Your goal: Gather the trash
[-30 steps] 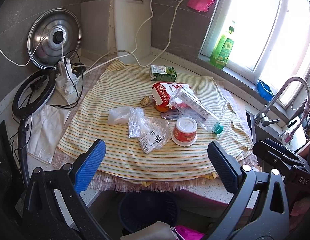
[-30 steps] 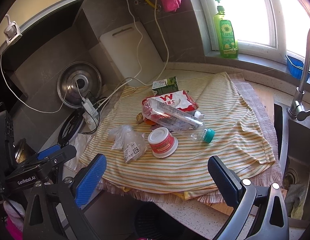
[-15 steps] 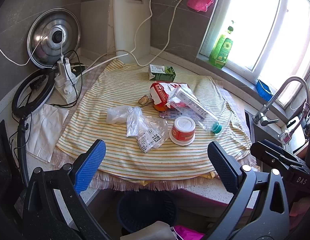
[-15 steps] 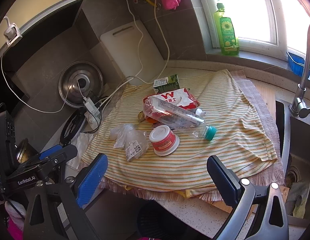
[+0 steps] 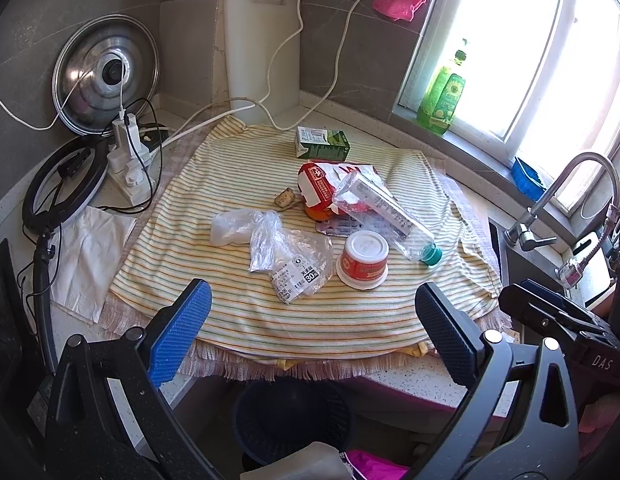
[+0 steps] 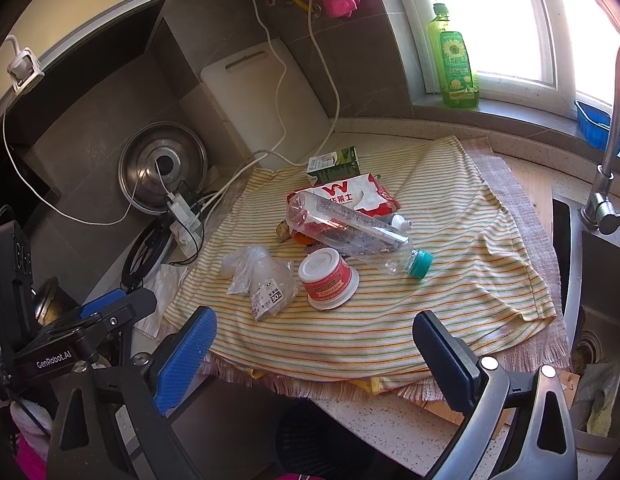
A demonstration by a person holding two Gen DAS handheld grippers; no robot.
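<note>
Trash lies on a striped cloth [image 5: 238, 184]: an upturned red and white cup [image 5: 363, 259] [image 6: 327, 278], a clear plastic bottle [image 5: 384, 216] [image 6: 350, 232] with a teal cap, crumpled clear bags [image 5: 278, 248] [image 6: 258, 276], a red snack wrapper [image 5: 322, 184] [image 6: 350, 194] and a green carton [image 5: 322, 143] [image 6: 334, 164]. A dark bin [image 5: 294, 416] stands below the counter edge. My left gripper [image 5: 310, 332] is open and empty, held back from the cloth's front edge. My right gripper [image 6: 314, 352] is open and empty, also before the front edge.
A sink and tap [image 5: 570, 200] are at the right. A power strip with cables [image 5: 128, 152], a pot lid [image 5: 106, 76], a ring light [image 5: 62, 184] and a white cutting board [image 5: 262, 48] stand left and behind. A green soap bottle [image 6: 456, 64] is on the sill.
Both grippers have drifted slightly, so the trash sits a little lower and closer in the right wrist view. Both stay open. Nothing on the cloth has moved.
</note>
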